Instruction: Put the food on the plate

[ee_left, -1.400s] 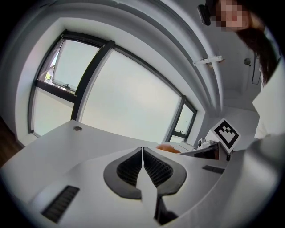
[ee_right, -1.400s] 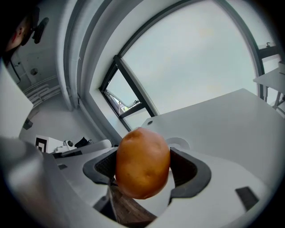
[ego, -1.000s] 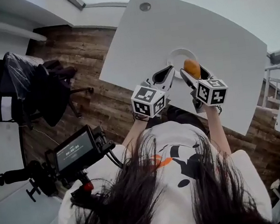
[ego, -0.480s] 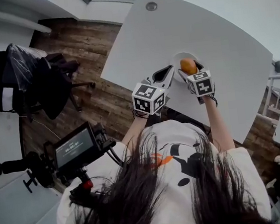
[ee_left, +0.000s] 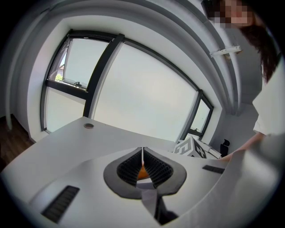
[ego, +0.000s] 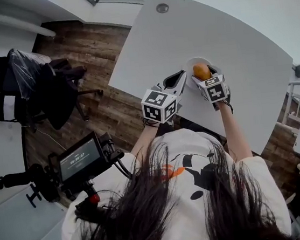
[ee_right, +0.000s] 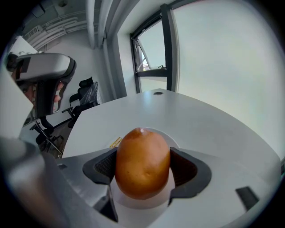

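Moved food (ego: 201, 71), clenched in right gripper (ego: 204, 75), toward 12 o'clock over plate (ego: 188, 67); release due. Kept left gripper (ego: 173, 80) closed, empty.

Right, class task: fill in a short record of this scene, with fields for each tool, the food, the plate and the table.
Right tool: shut on the food
Left tool: shut, nothing in it, beside the plate
Food: orange-brown, rounded, held over the plate; contact unclear
Plate: white, round, on the table
Table: white
Task state: food not yet released
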A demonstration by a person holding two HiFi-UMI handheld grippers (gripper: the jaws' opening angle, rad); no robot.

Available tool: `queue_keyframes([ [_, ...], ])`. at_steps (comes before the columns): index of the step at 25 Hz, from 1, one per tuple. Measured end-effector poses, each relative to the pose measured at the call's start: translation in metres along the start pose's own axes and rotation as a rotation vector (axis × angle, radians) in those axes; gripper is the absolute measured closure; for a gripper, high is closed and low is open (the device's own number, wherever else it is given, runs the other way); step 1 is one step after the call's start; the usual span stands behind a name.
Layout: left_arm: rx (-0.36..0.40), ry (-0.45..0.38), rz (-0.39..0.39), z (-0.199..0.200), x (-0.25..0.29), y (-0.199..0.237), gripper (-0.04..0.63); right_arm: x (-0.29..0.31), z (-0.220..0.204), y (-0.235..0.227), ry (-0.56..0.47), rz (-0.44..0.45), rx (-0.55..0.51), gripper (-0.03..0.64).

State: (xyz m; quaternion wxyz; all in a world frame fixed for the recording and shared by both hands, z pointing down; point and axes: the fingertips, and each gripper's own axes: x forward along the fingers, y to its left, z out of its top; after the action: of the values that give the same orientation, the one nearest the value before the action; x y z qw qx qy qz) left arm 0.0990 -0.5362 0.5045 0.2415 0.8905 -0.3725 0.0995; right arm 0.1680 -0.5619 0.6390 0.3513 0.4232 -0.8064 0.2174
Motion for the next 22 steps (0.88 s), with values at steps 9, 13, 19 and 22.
queue_keyframes([
  [9,0.003,0.003,-0.006,-0.003,0.000,0.000,0.584,0.004,-0.007,-0.001,0.013,0.003,0.032,0.255],
  [13,0.003,0.002,-0.005,-0.004,0.000,0.001,0.584,0.002,-0.007,-0.002,0.010,0.015,0.085,0.255],
  [19,0.012,0.003,-0.015,-0.005,0.000,0.000,0.584,-0.010,0.005,-0.010,-0.042,0.004,0.170,0.253],
  [22,0.016,-0.002,-0.018,-0.004,-0.002,-0.001,0.584,-0.030,0.018,-0.010,-0.111,-0.011,0.200,0.253],
])
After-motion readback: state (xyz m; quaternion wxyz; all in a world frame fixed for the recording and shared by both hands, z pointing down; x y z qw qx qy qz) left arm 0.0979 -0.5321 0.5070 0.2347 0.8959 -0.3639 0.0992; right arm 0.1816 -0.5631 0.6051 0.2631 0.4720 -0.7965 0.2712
